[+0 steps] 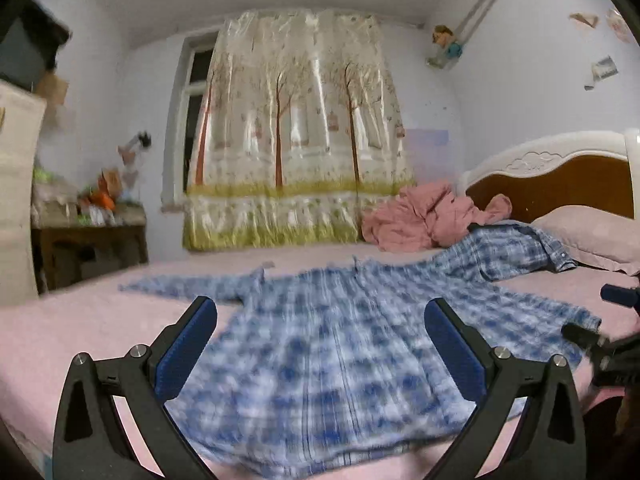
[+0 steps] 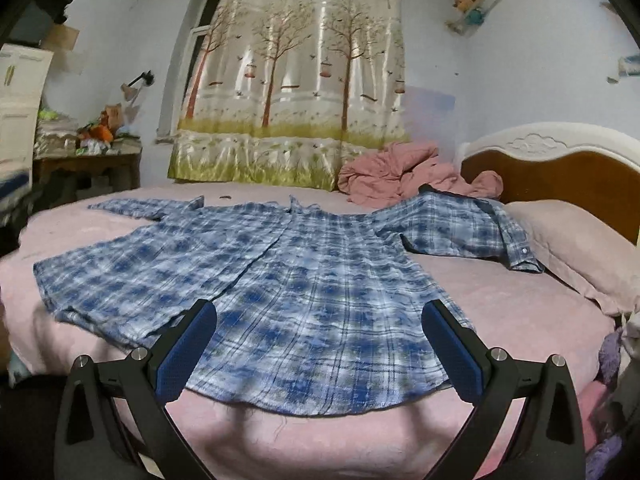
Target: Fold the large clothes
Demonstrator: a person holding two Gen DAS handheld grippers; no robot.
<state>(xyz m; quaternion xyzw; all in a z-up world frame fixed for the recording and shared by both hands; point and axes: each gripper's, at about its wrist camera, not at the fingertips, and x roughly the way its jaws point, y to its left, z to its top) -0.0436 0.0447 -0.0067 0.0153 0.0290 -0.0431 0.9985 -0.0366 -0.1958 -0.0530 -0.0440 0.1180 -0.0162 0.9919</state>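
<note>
Right wrist view: blue plaid shirt (image 2: 280,264) spread flat on the pink bed (image 2: 500,304), one sleeve reaching the pillow (image 2: 580,248). Right gripper (image 2: 320,344) and left gripper (image 1: 320,344) hover above the shirt's hem, wide open, empty.

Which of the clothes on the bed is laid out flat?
The blue plaid shirt, spread across the bed. The pink garment by the headboard lies crumpled in a heap.

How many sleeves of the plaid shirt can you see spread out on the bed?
2. The left sleeve stretches toward the window side; the right sleeve runs toward the pillow, its cuff folded over. None looks hidden.
</note>
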